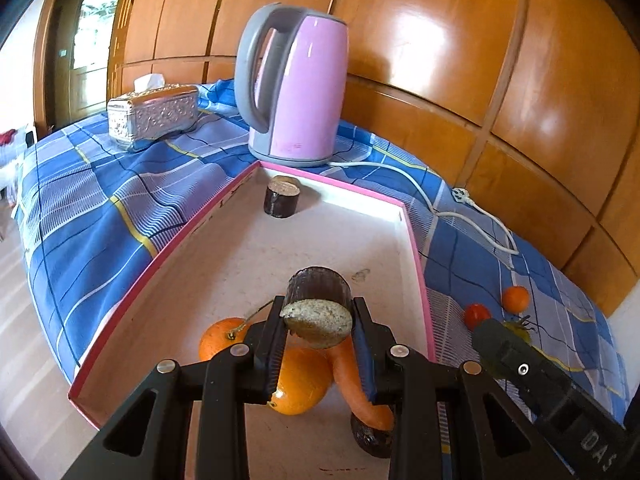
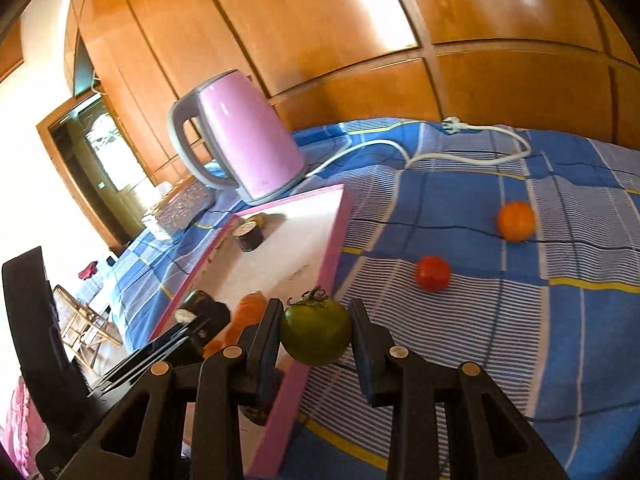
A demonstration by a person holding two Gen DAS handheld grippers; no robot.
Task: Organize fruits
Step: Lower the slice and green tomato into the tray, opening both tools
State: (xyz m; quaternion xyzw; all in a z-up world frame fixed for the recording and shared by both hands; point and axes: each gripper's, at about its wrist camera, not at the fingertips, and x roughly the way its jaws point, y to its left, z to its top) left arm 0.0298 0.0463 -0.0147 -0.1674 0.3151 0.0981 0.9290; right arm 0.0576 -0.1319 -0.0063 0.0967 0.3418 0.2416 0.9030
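My left gripper (image 1: 318,326) is shut on a dark-skinned cut fruit piece (image 1: 318,308) with a pale cut face, held above the pink-rimmed tray (image 1: 414,248). Under it in the tray lie two oranges (image 1: 298,384), a carrot (image 1: 356,388) and a dark fruit (image 1: 370,440). Another dark cut piece (image 1: 281,196) stands at the tray's far end. My right gripper (image 2: 316,330) is shut on a green tomato (image 2: 316,332), held over the tray's right rim (image 2: 332,248). A red tomato (image 2: 433,273) and a small orange (image 2: 516,221) lie on the blue cloth.
A pink kettle (image 1: 298,84) stands behind the tray, its white cord (image 1: 460,216) trailing right across the blue checked cloth (image 1: 100,208). A silver tissue box (image 1: 154,114) sits at the back left. Wooden panelling (image 1: 480,40) backs the table.
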